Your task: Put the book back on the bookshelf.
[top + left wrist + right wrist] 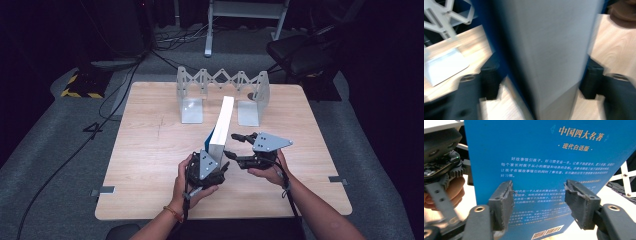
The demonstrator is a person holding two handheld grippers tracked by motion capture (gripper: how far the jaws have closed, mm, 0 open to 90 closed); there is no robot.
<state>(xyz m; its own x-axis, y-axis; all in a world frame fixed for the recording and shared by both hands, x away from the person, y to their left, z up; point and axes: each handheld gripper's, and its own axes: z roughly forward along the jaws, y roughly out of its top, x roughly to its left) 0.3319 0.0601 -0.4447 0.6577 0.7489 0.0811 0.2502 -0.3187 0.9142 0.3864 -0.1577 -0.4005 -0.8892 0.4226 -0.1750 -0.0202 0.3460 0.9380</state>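
Wooden table (150,150) in a dark room, one white folding rack (222,92) at its far edge. Nearer me than the rack, my left gripper (206,167) clamps one blue book (221,127) upright by its page edge. My right gripper (241,147) gapes wide beside its cover. Racking it looks undone.
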